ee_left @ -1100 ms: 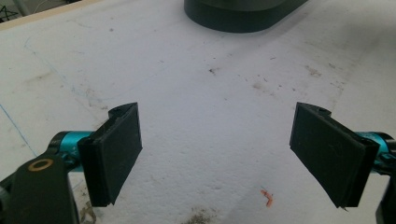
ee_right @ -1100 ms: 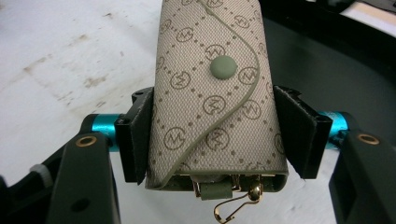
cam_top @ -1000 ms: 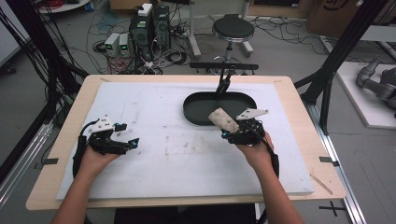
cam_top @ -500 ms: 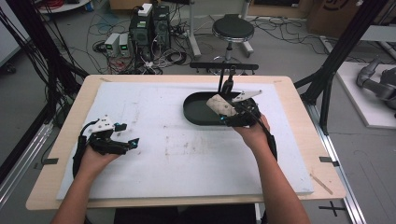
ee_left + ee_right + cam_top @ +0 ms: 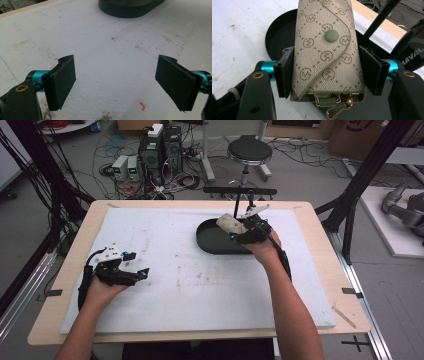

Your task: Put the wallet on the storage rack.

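The right gripper (image 5: 325, 72) is clamped on a beige patterned key pouch (image 5: 325, 45), holding it above the black oval tray (image 5: 212, 240). The left gripper (image 5: 116, 82) rests well to the left of the tray on the white board (image 5: 200, 285), its jaws wide apart with nothing between them.
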Demonstrator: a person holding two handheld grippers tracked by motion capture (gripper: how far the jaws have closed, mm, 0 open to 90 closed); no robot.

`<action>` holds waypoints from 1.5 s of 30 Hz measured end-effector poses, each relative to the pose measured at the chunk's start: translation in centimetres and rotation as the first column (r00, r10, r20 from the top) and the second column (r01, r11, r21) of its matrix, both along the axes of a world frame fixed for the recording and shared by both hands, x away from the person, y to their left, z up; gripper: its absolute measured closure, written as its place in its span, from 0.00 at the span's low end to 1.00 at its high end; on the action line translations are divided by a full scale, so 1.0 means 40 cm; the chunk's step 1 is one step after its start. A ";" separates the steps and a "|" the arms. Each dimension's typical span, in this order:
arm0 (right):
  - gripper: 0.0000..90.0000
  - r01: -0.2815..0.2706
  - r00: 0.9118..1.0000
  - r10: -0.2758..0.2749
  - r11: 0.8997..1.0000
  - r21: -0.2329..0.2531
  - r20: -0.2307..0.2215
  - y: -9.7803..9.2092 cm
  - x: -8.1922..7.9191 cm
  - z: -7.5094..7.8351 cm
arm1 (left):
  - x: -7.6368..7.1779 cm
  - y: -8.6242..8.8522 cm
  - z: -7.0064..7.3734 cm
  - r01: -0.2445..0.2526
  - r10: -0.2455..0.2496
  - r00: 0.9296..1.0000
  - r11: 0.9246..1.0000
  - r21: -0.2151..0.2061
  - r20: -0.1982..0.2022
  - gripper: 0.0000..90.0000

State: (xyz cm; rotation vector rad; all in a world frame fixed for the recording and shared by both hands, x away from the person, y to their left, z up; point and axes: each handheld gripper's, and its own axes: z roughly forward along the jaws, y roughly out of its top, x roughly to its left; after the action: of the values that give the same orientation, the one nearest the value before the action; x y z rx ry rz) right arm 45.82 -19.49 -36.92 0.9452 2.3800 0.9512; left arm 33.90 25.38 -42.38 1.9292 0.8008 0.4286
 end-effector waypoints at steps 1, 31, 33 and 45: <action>0.39 0.002 1.000 -0.002 1.000 -0.005 0.003 0.001 0.008 -0.004 | 0.000 0.001 0.000 0.001 -0.001 1.000 1.000 0.001 0.000 0.19; 0.39 0.119 0.977 -0.129 0.991 -0.068 -0.171 0.013 0.114 -0.150 | -0.002 -0.006 0.000 0.010 -0.010 1.000 1.000 0.013 -0.002 0.19; 0.38 0.125 0.975 -0.134 0.990 -0.064 -0.176 0.014 0.115 -0.151 | -0.002 -0.007 0.000 0.010 -0.010 1.000 1.000 0.015 -0.002 0.19; 0.28 0.133 0.971 -0.138 0.990 -0.037 -0.195 0.000 0.108 -0.138 | -0.001 -0.009 -0.002 0.015 -0.014 1.000 1.000 0.022 -0.005 0.19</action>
State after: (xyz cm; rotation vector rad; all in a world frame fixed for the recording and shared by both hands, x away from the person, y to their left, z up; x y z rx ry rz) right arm 50.15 -19.47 -42.43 1.2263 2.4429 0.8091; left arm 33.86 25.04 -42.46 1.9558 0.7875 0.4259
